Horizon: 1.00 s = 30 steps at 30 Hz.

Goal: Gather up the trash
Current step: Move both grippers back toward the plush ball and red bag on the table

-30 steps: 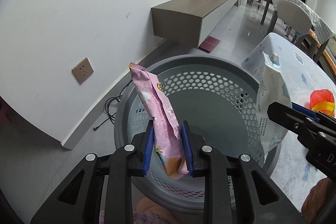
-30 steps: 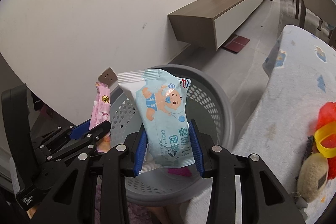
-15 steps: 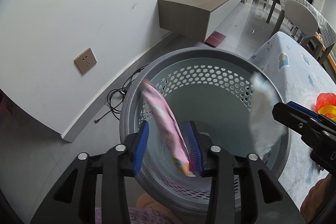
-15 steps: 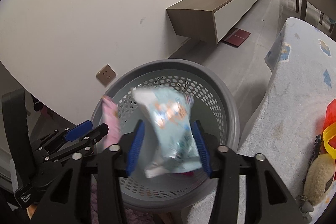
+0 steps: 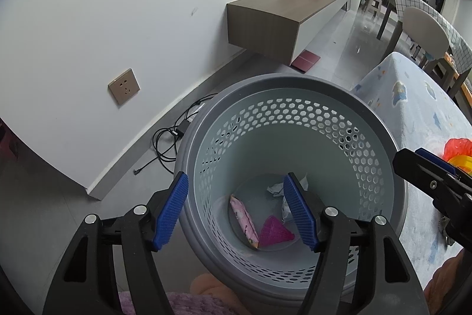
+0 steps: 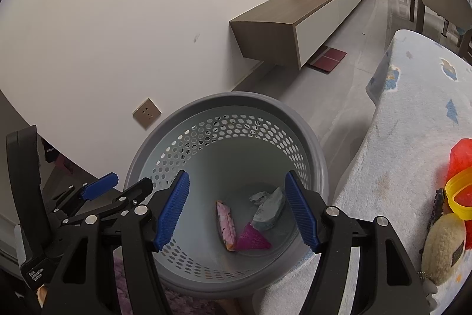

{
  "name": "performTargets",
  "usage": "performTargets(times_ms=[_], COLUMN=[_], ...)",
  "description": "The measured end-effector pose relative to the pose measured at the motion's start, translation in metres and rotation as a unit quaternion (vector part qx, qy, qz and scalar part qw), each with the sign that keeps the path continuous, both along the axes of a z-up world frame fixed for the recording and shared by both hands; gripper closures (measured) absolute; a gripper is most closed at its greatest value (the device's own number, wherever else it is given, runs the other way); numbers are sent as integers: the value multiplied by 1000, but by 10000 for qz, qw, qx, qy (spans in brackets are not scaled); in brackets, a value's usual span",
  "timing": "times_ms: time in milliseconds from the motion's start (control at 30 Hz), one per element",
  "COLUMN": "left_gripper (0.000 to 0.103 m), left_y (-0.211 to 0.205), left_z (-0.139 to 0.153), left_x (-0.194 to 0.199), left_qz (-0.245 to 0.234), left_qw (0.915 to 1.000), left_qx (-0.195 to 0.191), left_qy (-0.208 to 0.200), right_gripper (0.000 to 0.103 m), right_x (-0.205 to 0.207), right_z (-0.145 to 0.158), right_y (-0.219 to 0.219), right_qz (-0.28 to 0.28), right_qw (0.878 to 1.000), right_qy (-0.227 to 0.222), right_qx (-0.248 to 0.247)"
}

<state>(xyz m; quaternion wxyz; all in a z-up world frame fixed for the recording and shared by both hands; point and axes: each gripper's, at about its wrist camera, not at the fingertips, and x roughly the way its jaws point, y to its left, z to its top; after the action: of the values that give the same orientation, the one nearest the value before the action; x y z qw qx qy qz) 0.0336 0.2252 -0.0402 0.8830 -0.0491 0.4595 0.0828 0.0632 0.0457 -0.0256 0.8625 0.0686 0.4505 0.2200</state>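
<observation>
Both packs have dropped since a second ago: the pink pack [image 5: 243,218] and the blue pack [image 6: 267,210] now lie at the bottom of the basket [image 5: 295,83]. Left tongs [image 5: 236,211] and right tongs [image 6: 236,211] stand wide apart, holding nothing, above the basket. Pink pack lies flat, its long axis running from the far wall toward the holder. This drop step looks finished; next, I think, the tongs must turn to the tabletop [image 6: 398,167] for more trash.

Black plastic left gripper [image 5: 237,210] and right gripper [image 6: 237,208], ribbed blue jaws, silver screws, white lettering
</observation>
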Motion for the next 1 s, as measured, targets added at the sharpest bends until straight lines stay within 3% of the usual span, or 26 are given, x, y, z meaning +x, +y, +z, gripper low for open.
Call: performTargets(times_ms=[533,1000], left_gripper=[33,33], left_y=[-7,-30], left_z=[4,16], left_x=[-3,-11], left_qz=[-92,-396], left_qw=[9999,9987], left_qx=[14,56], left_qy=[-81,-312], right_gripper=[38,38], right_x=[-14,-46], right_z=[9,12], right_y=[-9,-47], right_qz=[-107,-535], right_qw=[9998,9983], right_qy=[-82,-71], right_qx=[-146,-239])
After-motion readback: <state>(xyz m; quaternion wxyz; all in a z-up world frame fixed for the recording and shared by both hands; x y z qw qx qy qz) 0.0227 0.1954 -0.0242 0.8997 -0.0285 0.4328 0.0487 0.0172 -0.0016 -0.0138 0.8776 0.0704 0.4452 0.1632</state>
